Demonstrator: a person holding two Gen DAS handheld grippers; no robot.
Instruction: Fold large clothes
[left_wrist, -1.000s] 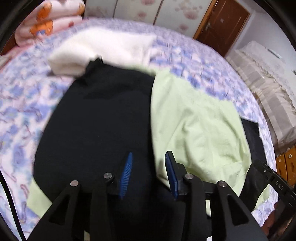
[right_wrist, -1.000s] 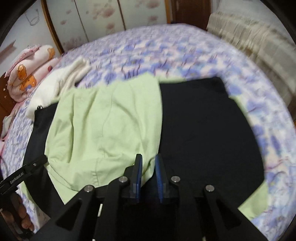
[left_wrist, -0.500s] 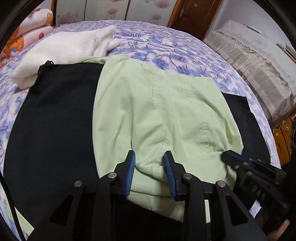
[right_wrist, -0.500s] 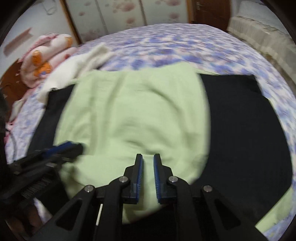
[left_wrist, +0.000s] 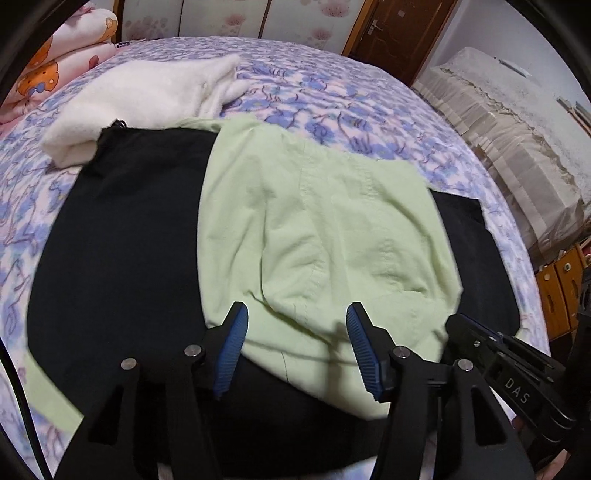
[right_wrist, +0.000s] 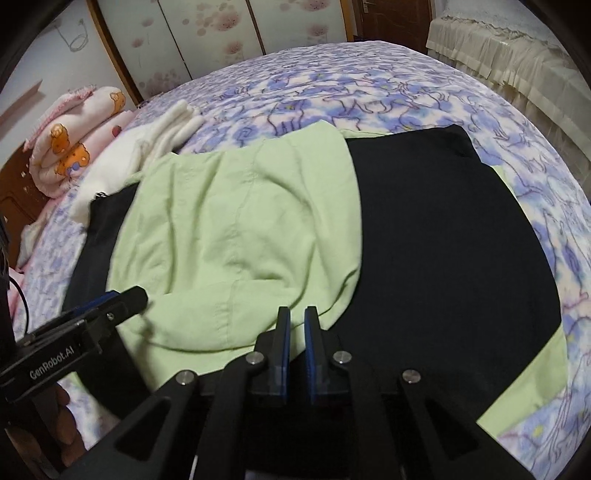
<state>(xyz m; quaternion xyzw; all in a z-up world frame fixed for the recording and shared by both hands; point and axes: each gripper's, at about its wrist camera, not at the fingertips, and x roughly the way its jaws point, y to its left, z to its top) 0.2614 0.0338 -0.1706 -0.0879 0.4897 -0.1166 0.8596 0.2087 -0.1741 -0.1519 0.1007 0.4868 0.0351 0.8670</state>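
Note:
A large black garment (left_wrist: 122, 240) (right_wrist: 443, 240) with pale green parts lies spread on the bed. A pale green flap (left_wrist: 314, 221) (right_wrist: 240, 221) is folded over its middle. My left gripper (left_wrist: 297, 310) (right_wrist: 136, 293) hovers over the flap's near hem. Its jaws are opening wide, and the cloth lies under them, not pinched. My right gripper (right_wrist: 297, 312) (left_wrist: 454, 321) sits at the hem's right corner. Its blue pads are nearly together, the green edge bunched at their tips, and they are just starting to part.
The bed has a purple flowered cover (left_wrist: 332, 96). A white folded blanket (left_wrist: 140, 96) and a pink bear-print quilt (left_wrist: 55, 66) lie at its far left. A beige-covered bed (left_wrist: 517, 147) and a wooden cabinet (left_wrist: 565, 280) stand to the right. A hand (right_wrist: 62, 424) holds the left gripper.
The green flap has been drawn across the black cloth toward the middle. My left gripper's jaws have spread wider apart. The right gripper's pads have stayed close together at the hem.

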